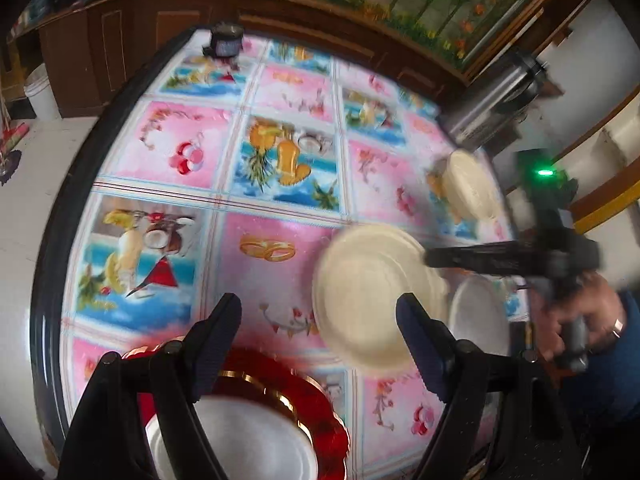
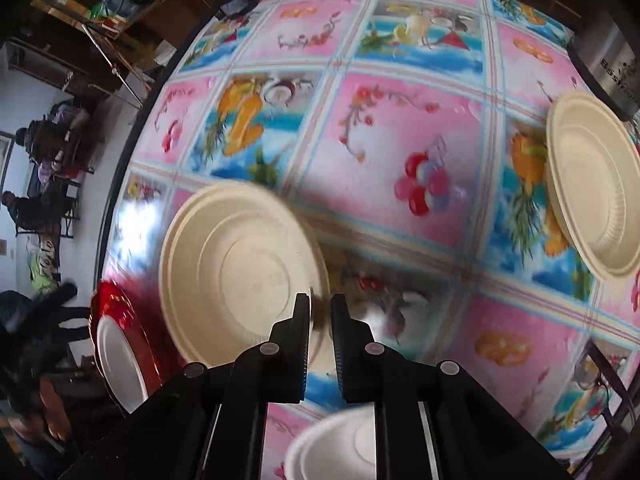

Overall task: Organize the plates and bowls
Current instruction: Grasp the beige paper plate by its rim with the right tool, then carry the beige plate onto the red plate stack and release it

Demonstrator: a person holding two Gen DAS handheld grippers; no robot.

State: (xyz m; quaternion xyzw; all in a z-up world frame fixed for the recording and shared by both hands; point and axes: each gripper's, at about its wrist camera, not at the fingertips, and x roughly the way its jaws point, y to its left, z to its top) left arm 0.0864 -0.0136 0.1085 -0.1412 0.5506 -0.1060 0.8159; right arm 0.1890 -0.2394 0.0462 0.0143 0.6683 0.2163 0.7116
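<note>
A round table (image 1: 132,92) with a dark rim carries a glossy cloth (image 1: 280,240) of pink and blue picture squares. Under the left tongs (image 1: 320,344) lies a red plate (image 1: 312,404), a white plate (image 1: 248,444) on it. Beneath the right tongs (image 2: 320,308) sits a white bowl (image 2: 336,444). Far right of them lies a cream plate (image 2: 596,184), with a steel pot (image 2: 612,68) just beyond it. At the far edge stands a small dark jar (image 1: 227,40).
</note>
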